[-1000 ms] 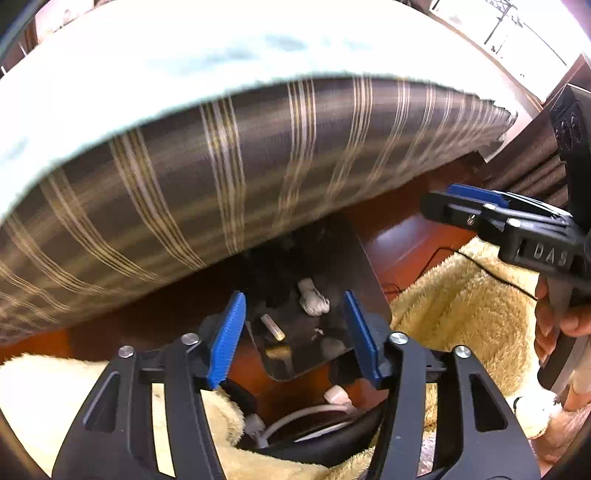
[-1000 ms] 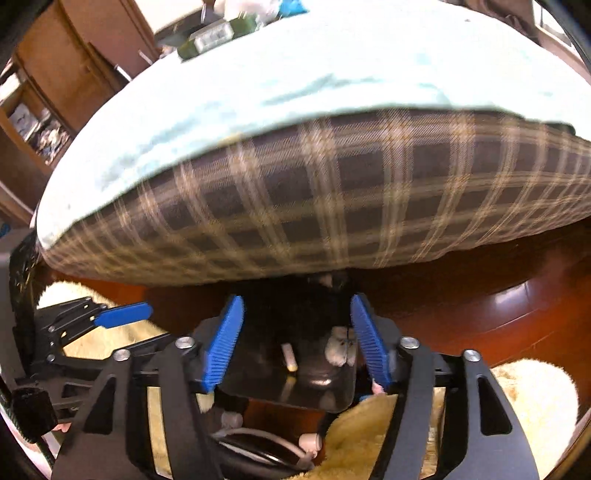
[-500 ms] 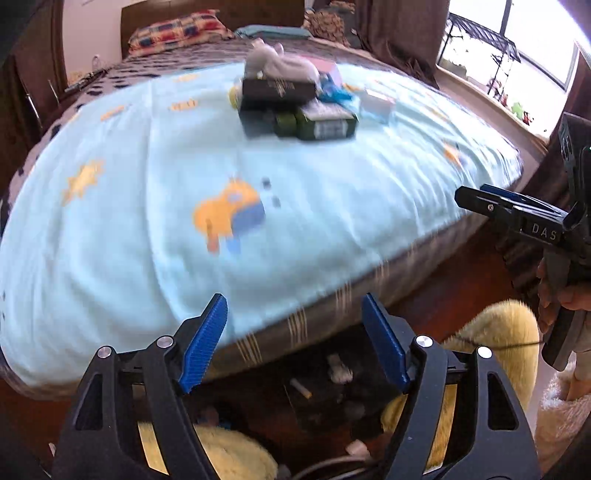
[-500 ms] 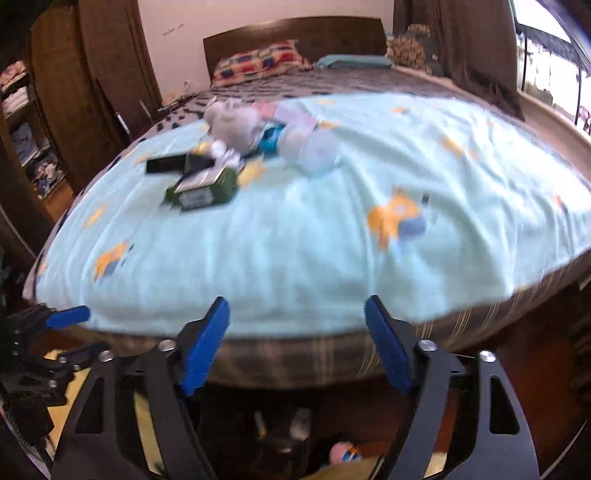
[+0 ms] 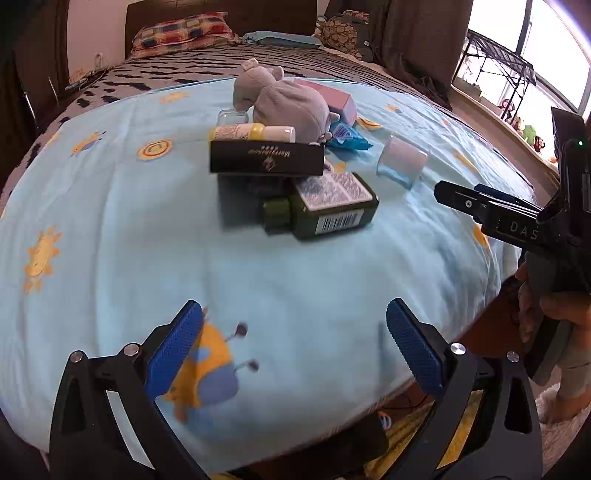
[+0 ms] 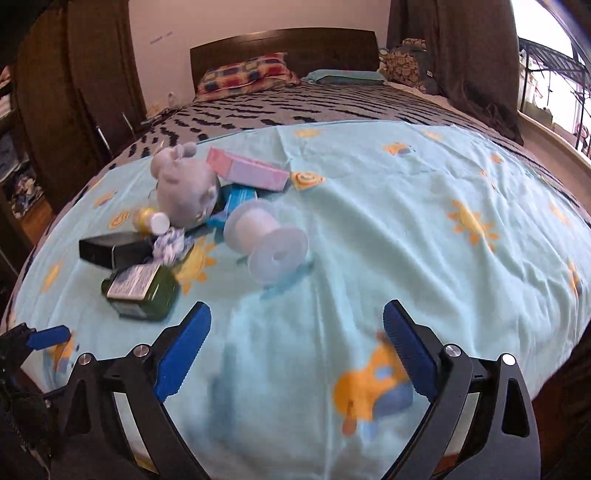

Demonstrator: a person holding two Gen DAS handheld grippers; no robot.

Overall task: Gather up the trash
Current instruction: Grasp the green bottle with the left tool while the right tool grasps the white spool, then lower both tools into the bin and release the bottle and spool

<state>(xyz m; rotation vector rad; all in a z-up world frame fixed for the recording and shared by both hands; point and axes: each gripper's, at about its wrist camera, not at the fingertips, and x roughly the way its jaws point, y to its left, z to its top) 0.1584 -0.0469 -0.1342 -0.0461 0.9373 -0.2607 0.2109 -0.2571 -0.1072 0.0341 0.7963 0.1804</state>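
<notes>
Left wrist view, bed (image 5: 110,85): dark patterned cover, checked pillow (image 5: 181,31) at the headboard end.
Blanket (image 5: 110,229): pale blue with sun and cartoon prints, spread over the near part of the bed; all the clutter lies on it.
Left gripper (image 5: 293,347): low in its own view, over the blanket's near edge; jaws opening, spread wide, nothing between them but blanket.
Right gripper (image 6: 295,347): same posture in the right wrist view, jaws opening wide, nothing held; seen from the side at the right edge of the left view, gripped by a hand (image 5: 554,310).
Plush toy (image 5: 284,99): grey, at the back of the heap.
Black box (image 5: 266,158): long, gold lettering, lying across the front of the plush toy.
Green bottle (image 5: 325,210): on its side, label up, touching the black box; nearest item to the left gripper, well apart from it.
Pink box (image 6: 247,170): behind the plush toy.
Clear spool (image 6: 266,240): plastic, tipped over, right of the heap.
Blue packet (image 5: 347,138): crumpled, between plush toy and spool.
Yellow-and-white tube (image 5: 255,132): lying on top of the black box.
</notes>
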